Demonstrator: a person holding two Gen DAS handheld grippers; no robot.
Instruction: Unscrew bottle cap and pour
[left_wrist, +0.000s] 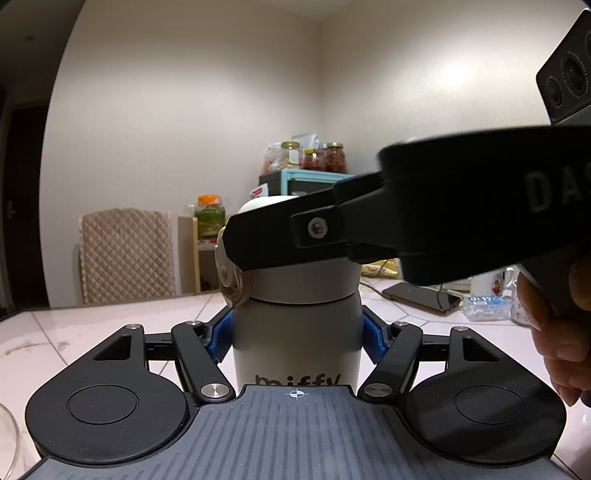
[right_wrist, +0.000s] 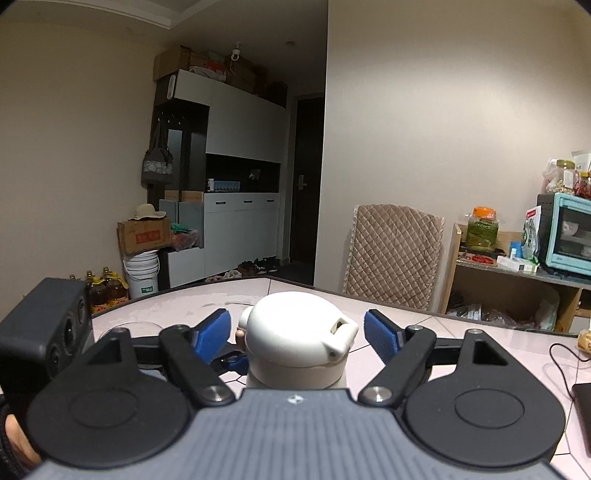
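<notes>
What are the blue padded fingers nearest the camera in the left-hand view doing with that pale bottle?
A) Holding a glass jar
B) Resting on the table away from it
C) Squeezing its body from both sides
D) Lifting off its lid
C: in the left wrist view the left gripper has its blue fingers pressed against both sides of the bottle.

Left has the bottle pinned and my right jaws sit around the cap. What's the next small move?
Probably close the right gripper onto the white cap: its blue pads stand clear on both sides, while the left gripper clamps the bottle body.
</notes>
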